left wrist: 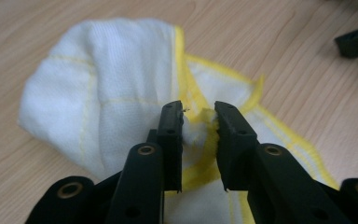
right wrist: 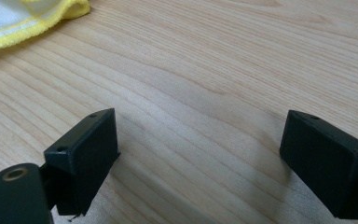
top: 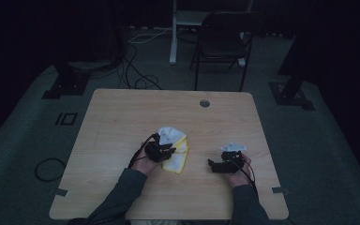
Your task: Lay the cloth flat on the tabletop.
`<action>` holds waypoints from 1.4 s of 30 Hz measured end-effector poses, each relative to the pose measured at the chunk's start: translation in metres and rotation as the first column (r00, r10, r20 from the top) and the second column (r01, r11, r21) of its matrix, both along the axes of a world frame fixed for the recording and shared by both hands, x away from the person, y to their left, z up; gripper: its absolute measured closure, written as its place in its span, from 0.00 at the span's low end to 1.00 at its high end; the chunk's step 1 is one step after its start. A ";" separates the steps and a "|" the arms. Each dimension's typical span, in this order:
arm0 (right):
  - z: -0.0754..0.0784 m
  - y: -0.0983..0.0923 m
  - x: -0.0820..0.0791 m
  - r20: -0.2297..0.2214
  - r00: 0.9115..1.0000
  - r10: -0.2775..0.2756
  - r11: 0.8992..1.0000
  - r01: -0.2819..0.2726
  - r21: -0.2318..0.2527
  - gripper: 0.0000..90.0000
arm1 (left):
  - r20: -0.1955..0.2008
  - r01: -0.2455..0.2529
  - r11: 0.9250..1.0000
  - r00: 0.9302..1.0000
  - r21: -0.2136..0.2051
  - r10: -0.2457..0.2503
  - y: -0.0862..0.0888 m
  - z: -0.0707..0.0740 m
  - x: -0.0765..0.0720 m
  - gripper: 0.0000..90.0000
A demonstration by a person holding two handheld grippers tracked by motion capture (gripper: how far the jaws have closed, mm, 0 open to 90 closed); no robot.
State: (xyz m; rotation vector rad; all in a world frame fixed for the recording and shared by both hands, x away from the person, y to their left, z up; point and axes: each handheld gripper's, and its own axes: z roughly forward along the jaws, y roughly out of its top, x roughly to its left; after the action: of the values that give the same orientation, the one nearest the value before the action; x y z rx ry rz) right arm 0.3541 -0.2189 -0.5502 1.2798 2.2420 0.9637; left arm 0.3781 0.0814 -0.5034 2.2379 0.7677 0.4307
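Observation:
A white cloth with yellow hems [top: 174,139] [left wrist: 98,84] lies crumpled on the wooden table [top: 122,117], a little left of centre. My left gripper [top: 166,152] [left wrist: 199,116] sits over the cloth's near edge. Its jaws are closed on a small bunched fold of the cloth, which shows pinched between the pads. My right gripper [top: 214,164] [right wrist: 200,140] rests low over bare wood to the right of the cloth. Its jaws stand wide apart with nothing between them. A yellow-hemmed corner of the cloth [right wrist: 23,18] lies at the upper left of the right gripper view.
A round cable hole [top: 205,103] sits near the table's far edge. A black folding chair [top: 222,42] stands behind the table, with cables [top: 136,75] on the floor beside it. One of the right gripper's jaws is visible in the left gripper view's top right corner.

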 end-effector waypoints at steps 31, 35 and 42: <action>0.025 0.062 -0.004 0.097 0.968 0.231 0.971 -0.236 0.042 0.65 | 0.061 -0.130 0.982 0.988 -0.138 0.139 0.043 0.041 0.016 0.98; 0.023 0.078 -0.001 0.106 0.957 0.269 0.962 -0.272 0.014 0.65 | 0.064 -0.141 0.979 0.986 -0.148 0.152 0.047 0.043 0.017 0.99; 0.016 0.096 0.007 0.104 0.943 0.318 0.948 -0.317 -0.025 0.66 | 0.068 -0.153 0.975 0.984 -0.159 0.166 0.051 0.045 0.018 0.99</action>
State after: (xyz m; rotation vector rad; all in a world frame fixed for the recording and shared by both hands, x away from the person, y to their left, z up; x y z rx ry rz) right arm 0.3614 -0.1230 -0.5346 0.8536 2.4085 1.1041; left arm 0.3959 0.1323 -0.4589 2.0123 0.9106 0.5182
